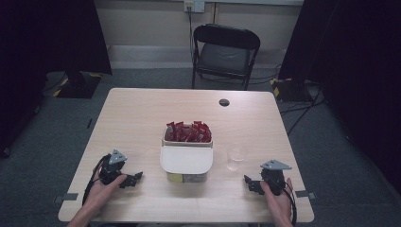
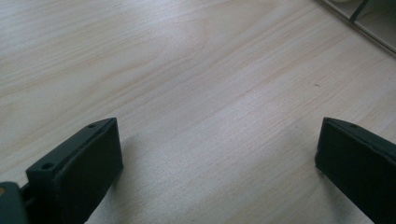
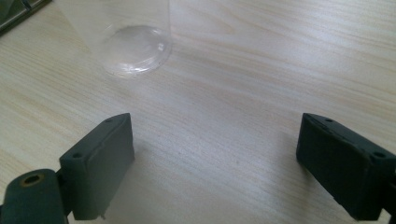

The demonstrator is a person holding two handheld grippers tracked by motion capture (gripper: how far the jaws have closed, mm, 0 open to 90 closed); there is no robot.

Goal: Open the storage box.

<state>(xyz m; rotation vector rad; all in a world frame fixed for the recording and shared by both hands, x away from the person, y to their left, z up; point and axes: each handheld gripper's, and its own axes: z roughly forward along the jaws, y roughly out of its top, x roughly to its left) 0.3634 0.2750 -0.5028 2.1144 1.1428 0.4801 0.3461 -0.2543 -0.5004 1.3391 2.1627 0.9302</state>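
While empty, clear cup (image 1: 236, 158) stands upright.

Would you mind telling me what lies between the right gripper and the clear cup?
Nothing: in the right gripper view, bare wooden table runs from the open right gripper to the clear cup.

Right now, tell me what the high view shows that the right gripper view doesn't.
High view alone: the white box holding red packets, the left gripper resting open, the person's hands, the folding chair beyond the table.

Right gripper view alone: a close look at the cup's base and the wide bare gap between its own jaws.

Both: the clear cup, the right gripper, the wooden table.
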